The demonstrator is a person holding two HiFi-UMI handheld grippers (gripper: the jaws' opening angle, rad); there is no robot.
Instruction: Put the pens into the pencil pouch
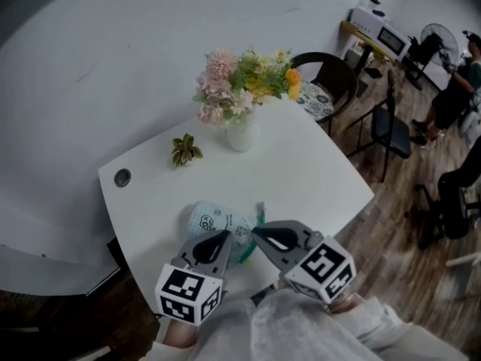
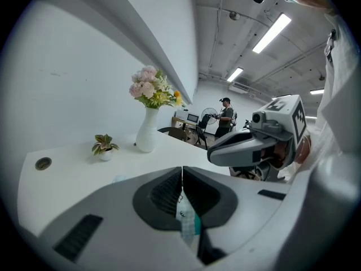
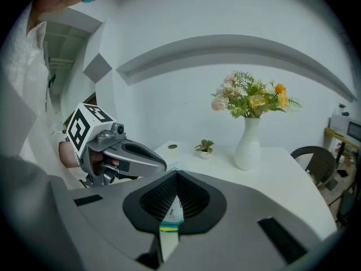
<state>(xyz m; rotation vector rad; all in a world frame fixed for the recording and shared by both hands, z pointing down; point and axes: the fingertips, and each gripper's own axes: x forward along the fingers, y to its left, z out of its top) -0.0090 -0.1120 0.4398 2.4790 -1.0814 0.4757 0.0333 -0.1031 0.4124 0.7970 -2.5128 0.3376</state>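
Observation:
A pale teal pencil pouch (image 1: 214, 222) with small printed drawings lies near the front edge of the white table (image 1: 316, 171). My left gripper (image 1: 225, 236) is shut on the pouch's edge, and a strip of fabric (image 2: 185, 213) shows pinched between its jaws. My right gripper (image 1: 256, 232) is shut on the pouch from the other side, with the fabric and a green zip edge (image 3: 171, 216) between its jaws. The two gripper tips stand close together over the pouch. No pen is visible in any view.
A white vase of flowers (image 1: 242, 135) and a small potted plant (image 1: 185, 150) stand toward the back of the table. A round cable hole (image 1: 122, 177) is at the left. Black chairs (image 1: 334, 77) and seated people are beyond the right edge.

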